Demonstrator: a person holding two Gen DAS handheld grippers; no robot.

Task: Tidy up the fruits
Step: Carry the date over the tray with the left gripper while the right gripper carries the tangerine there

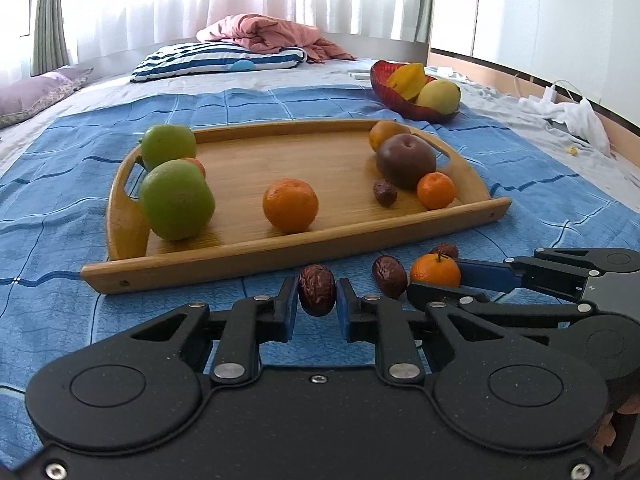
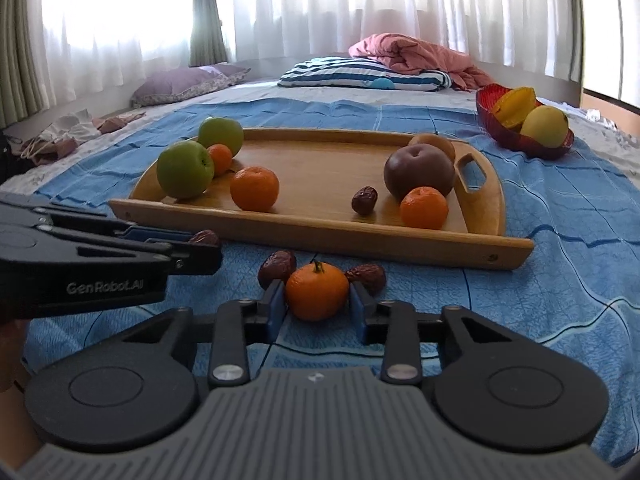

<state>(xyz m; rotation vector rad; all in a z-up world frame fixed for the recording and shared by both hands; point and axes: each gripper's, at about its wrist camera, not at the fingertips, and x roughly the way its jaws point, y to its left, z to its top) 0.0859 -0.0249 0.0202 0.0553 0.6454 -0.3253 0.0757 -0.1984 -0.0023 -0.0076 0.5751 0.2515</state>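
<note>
The left gripper (image 1: 317,294) pinches a date (image 1: 317,290); the right gripper (image 2: 317,300) brackets a tangerine (image 2: 317,291) — contact unclear — both just short of the tray (image 1: 256,258).

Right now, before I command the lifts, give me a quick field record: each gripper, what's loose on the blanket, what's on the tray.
left gripper: fingers either side of a red date, contact unclear
right gripper: open around a mandarin, small gaps both sides
loose on blanket: two more dates beside that mandarin
wooden tray: two green apples, three mandarins, a dark round fruit, one date
red bowl: yellow fruits
</note>
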